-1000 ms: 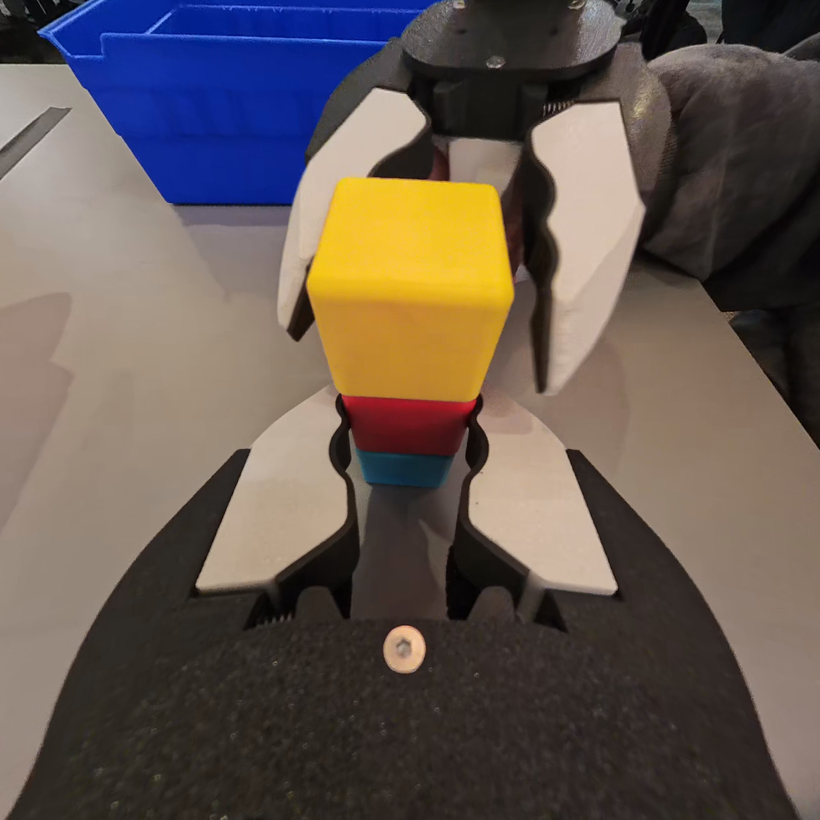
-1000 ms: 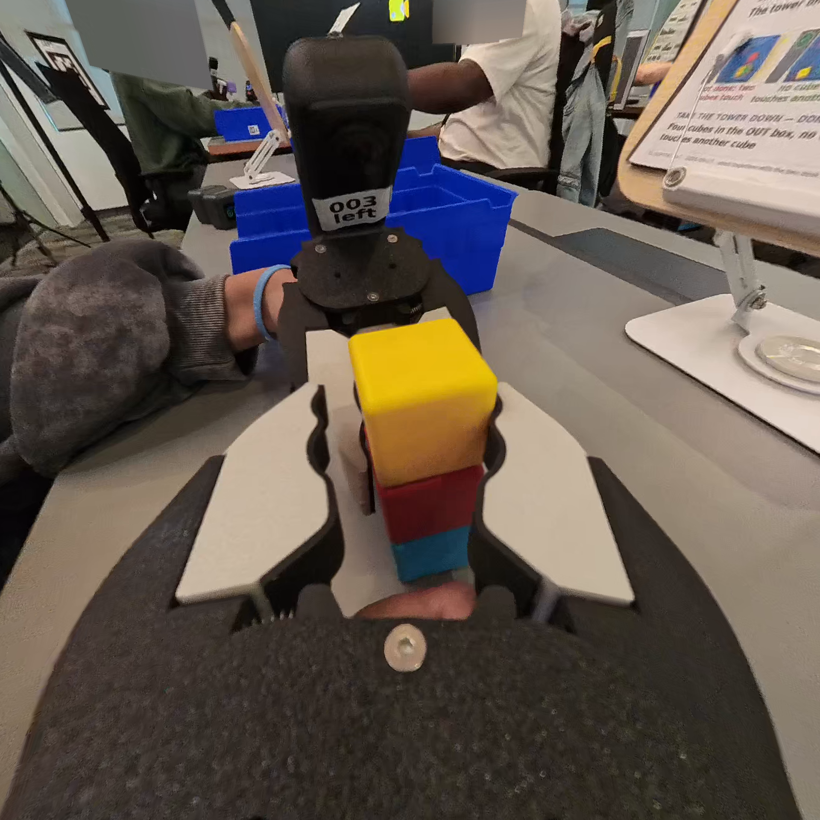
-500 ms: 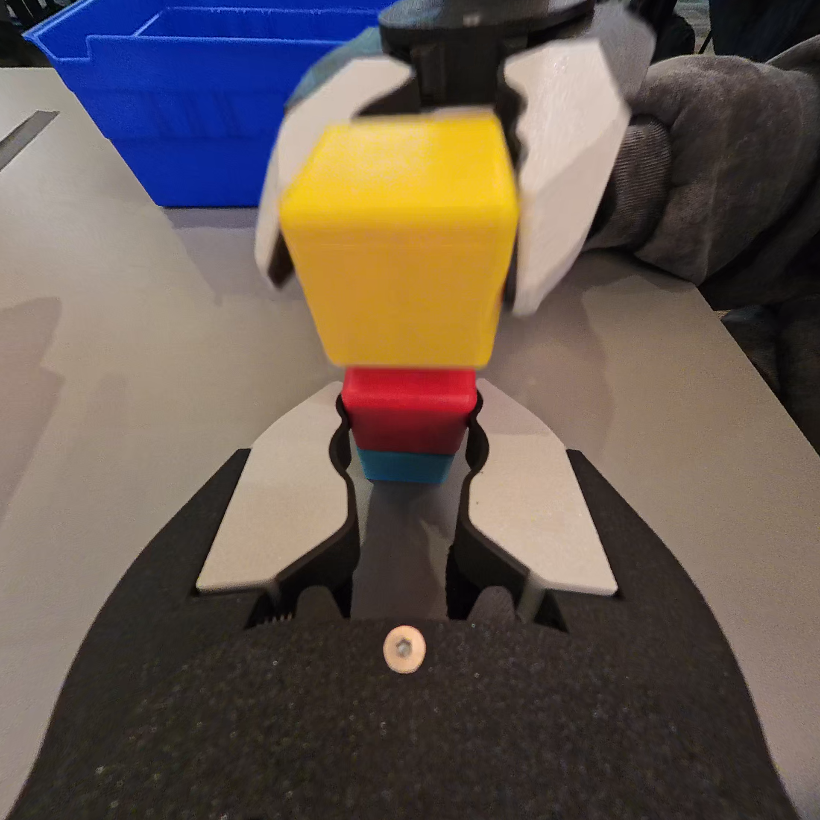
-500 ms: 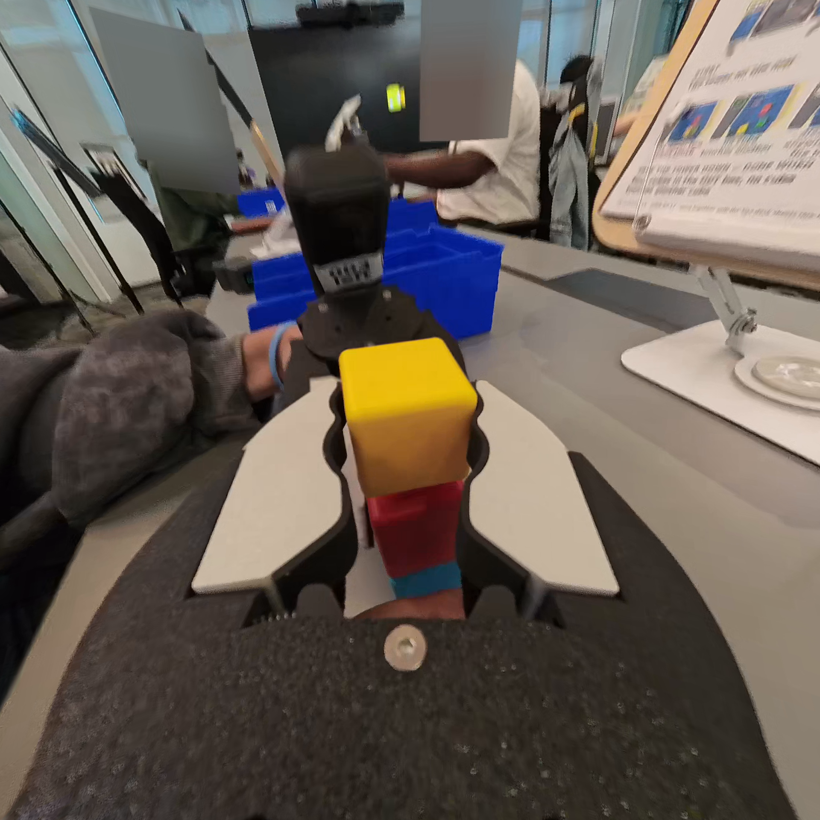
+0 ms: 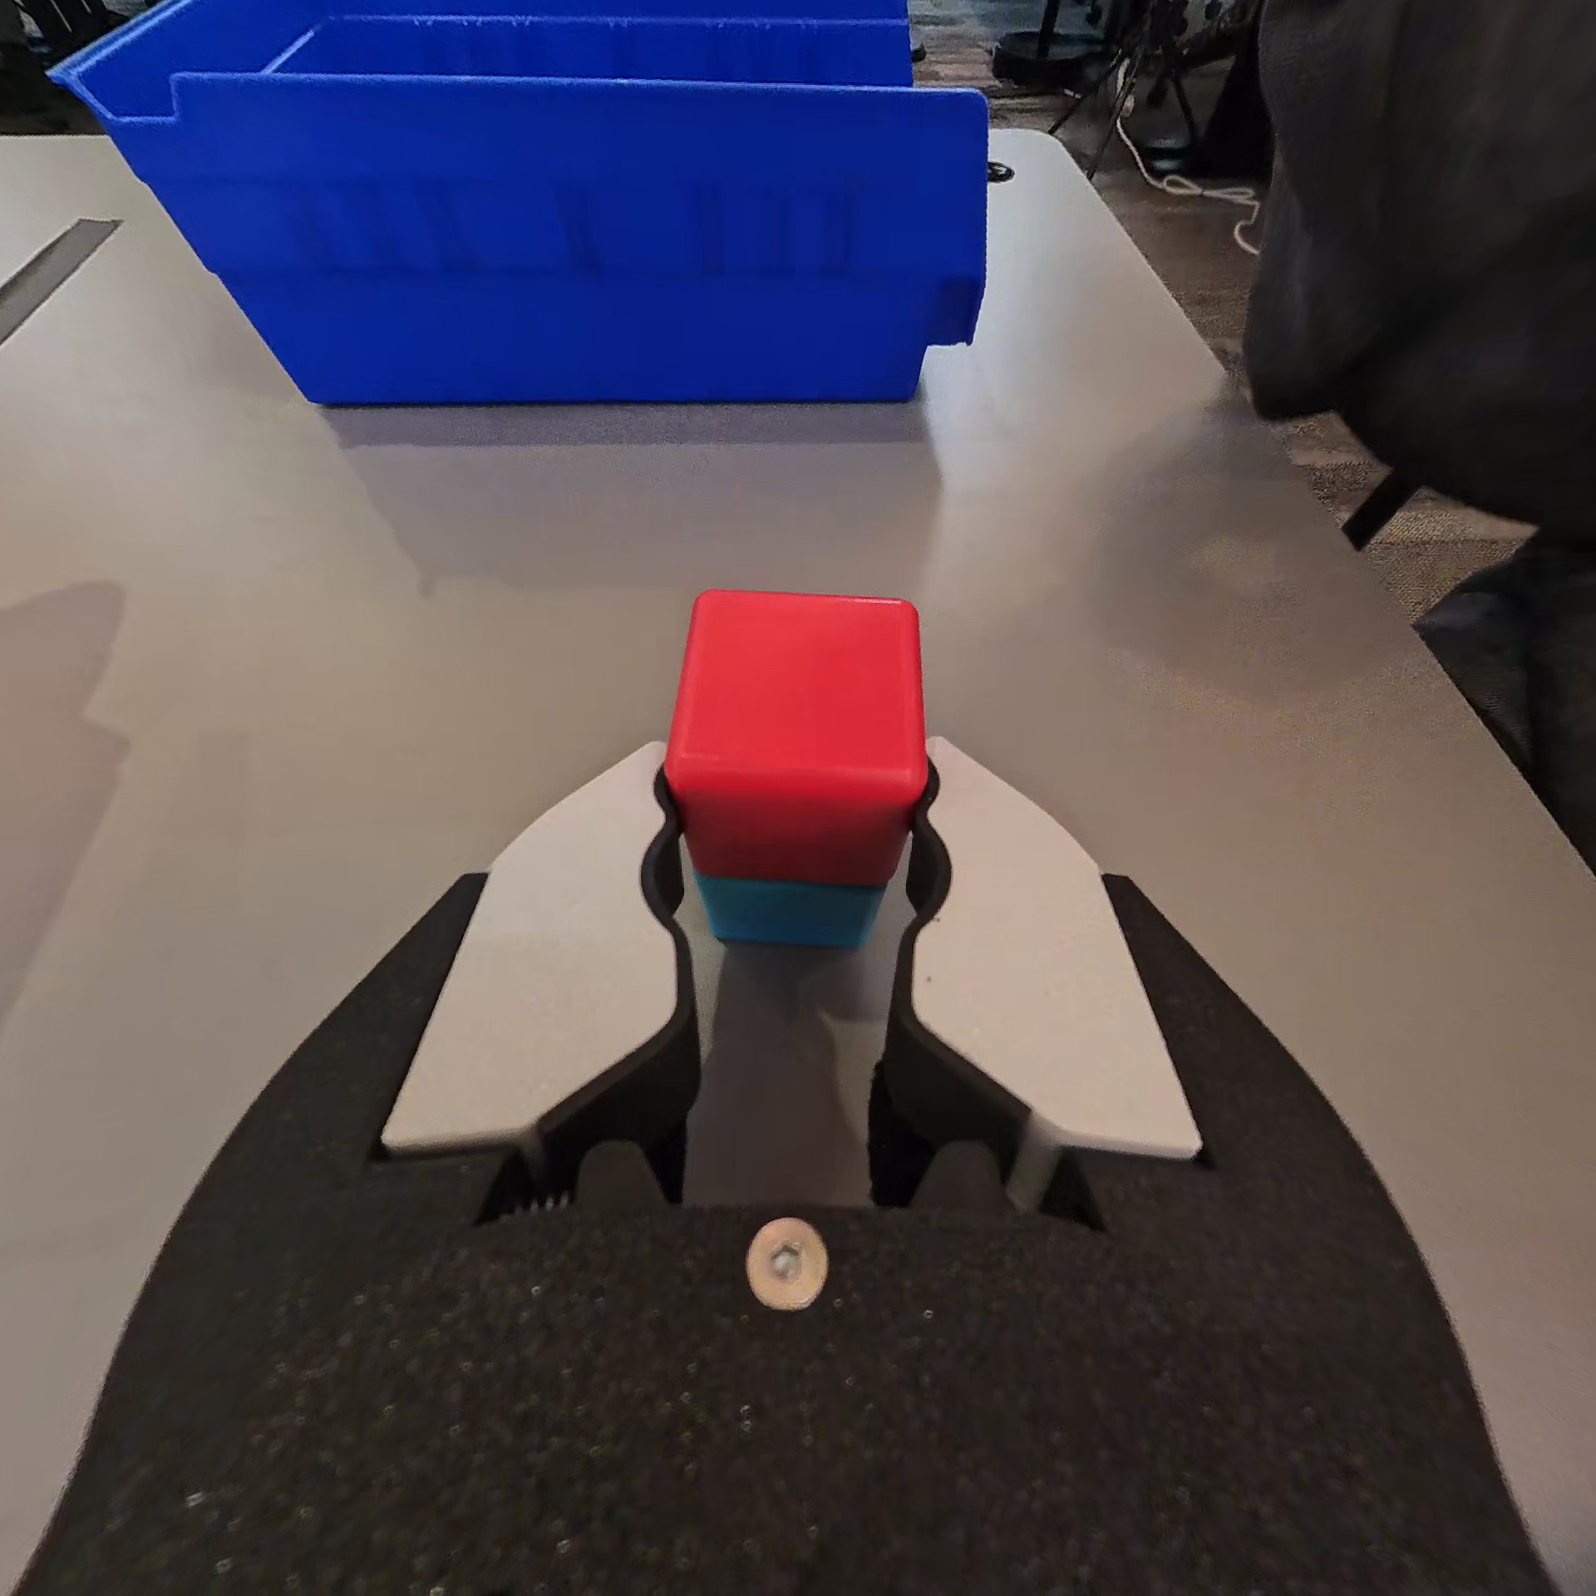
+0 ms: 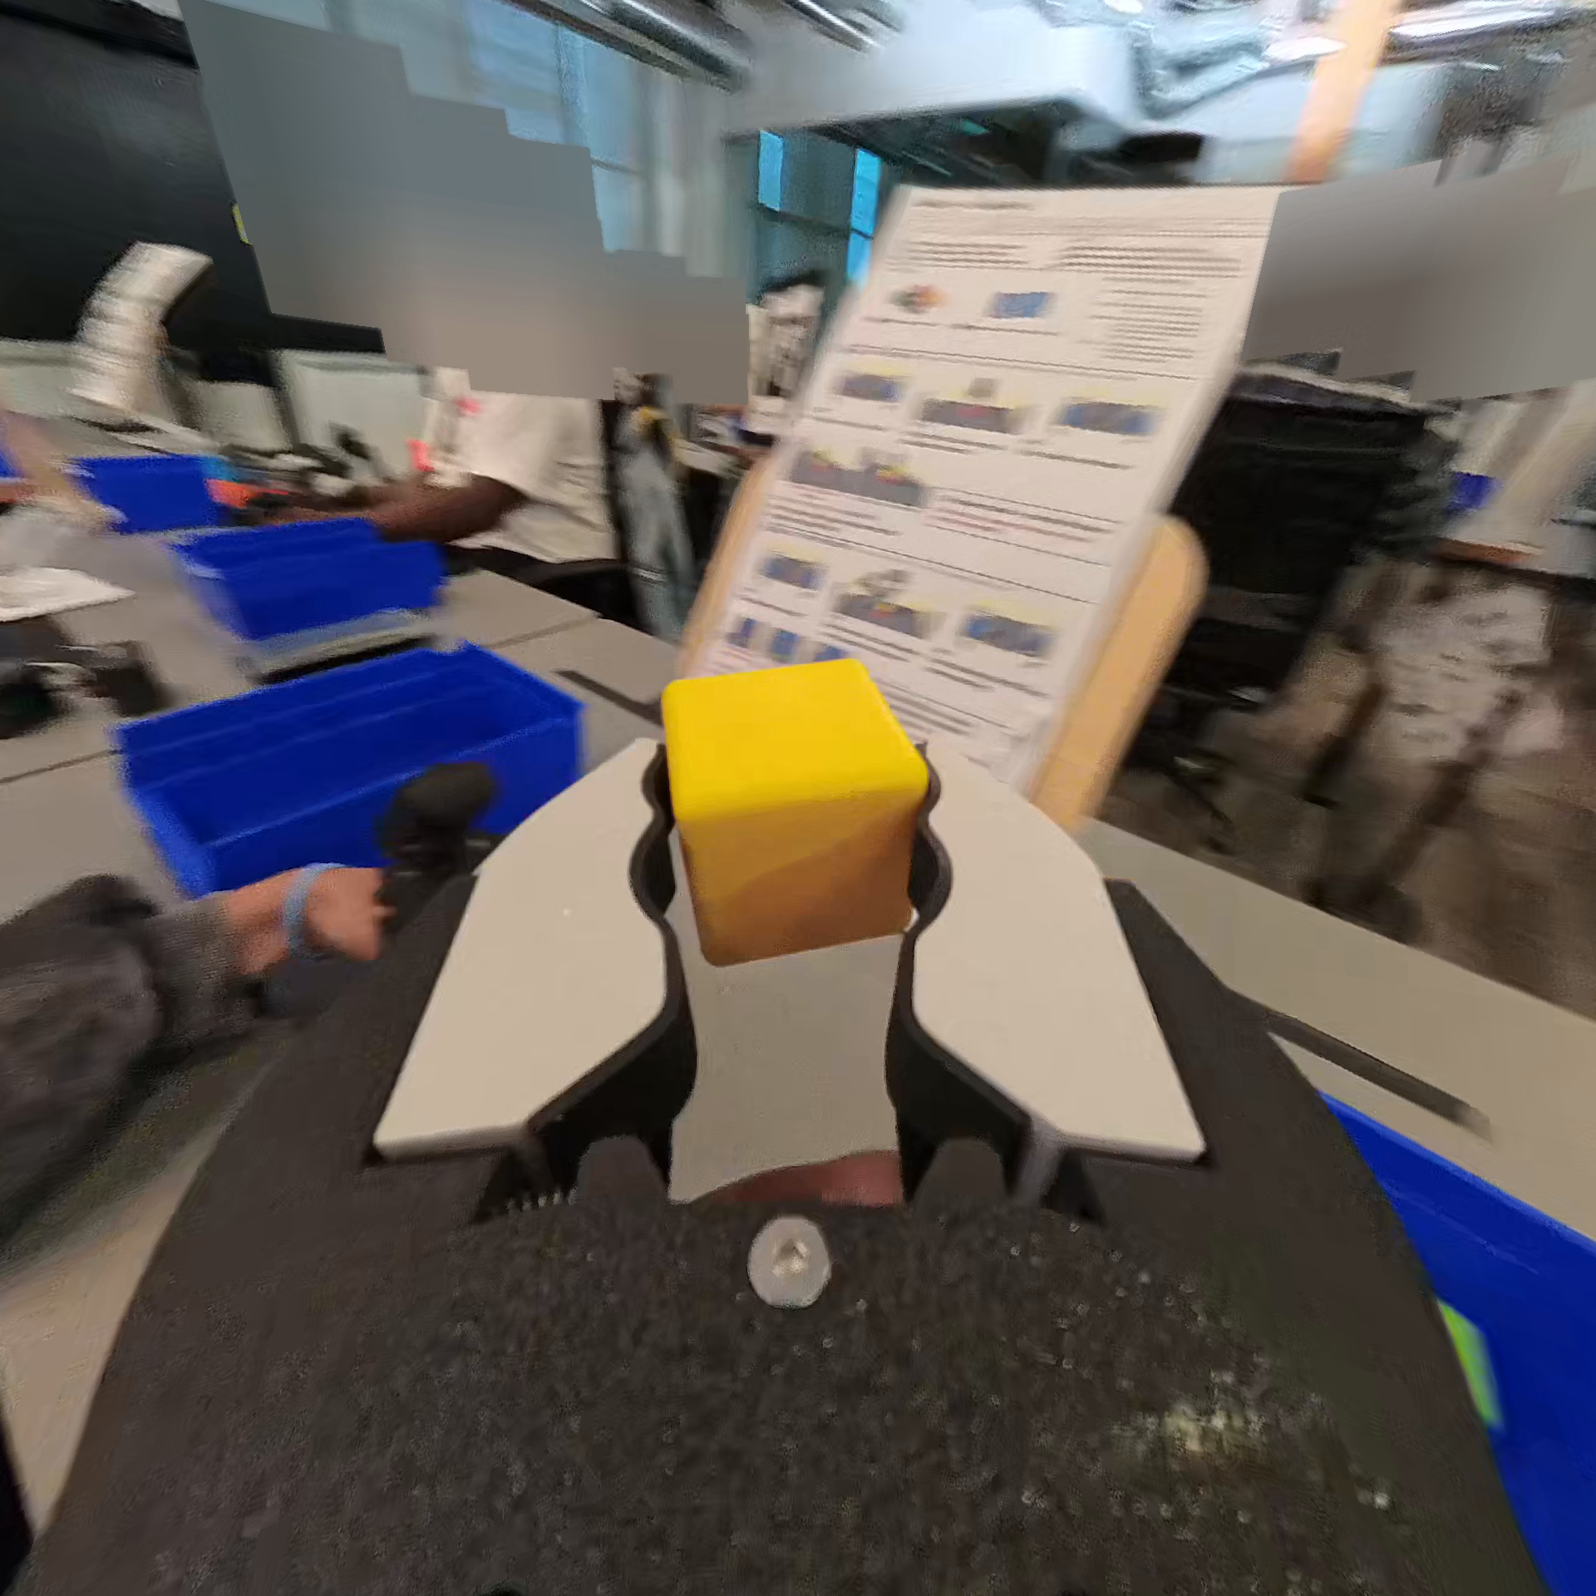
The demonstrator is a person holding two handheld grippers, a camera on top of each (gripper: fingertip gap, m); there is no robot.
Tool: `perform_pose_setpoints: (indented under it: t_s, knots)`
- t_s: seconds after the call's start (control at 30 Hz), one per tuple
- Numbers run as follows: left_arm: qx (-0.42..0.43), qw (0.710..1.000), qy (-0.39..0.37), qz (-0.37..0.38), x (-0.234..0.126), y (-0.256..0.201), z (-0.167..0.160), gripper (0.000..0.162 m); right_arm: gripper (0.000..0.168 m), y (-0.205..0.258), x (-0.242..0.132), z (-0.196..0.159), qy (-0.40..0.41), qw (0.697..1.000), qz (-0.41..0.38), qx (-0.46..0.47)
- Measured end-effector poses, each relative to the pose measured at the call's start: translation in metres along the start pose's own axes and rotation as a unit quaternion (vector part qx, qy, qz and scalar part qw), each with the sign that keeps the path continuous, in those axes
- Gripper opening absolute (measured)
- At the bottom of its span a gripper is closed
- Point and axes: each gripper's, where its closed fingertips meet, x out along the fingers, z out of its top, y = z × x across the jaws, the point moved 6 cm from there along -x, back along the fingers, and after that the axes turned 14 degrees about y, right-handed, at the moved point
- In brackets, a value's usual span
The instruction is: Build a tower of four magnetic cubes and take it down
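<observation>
In the left wrist view a red cube stands on a blue cube on the grey table. My left gripper is shut on the red cube, one finger on each side. In the right wrist view my right gripper is shut on a yellow cube and holds it in the air, clear of the stack. The left gripper's black handle and the hand holding it show low at the left of that view. No fourth cube is in view.
A large blue bin stands behind the stack. The table's right edge runs close by, with a dark chair beyond. The right wrist view shows the bin, an instruction board on a stand, another blue bin and people behind.
My right gripper closed on the yellow cube, pulled it off the red cube and carried it up and away, out of the left wrist view. My left gripper stayed shut on the red cube.
</observation>
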Motion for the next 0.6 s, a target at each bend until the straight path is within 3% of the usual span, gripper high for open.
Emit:
perform_pose_setpoints:
  t_s: [0.1, 0.2, 0.33, 0.6]
  knots:
    - [0.000, 1.000, 0.000, 0.000, 0.000, 0.000, 0.000, 0.049, 0.052, -0.071, -0.035, -0.006, 0.103, 0.985, -0.134, 0.020]
    - [0.000, 1.000, 0.000, 0.000, 0.000, 0.000, 0.000, 0.049, 0.053, -0.136, -0.054, -0.041, 0.236, 0.947, -0.212, 0.058]
    - [0.001, 1.000, 0.000, 0.000, 0.000, 0.000, 0.000, 0.049, 0.053, -0.188, -0.046, -0.113, 0.399, 0.883, -0.224, 0.100]
    - [0.002, 1.000, 0.000, 0.000, 0.000, -0.001, 0.000, 0.049, 0.053, -0.199, 0.026, -0.214, 0.610, 0.776, -0.139, 0.079]
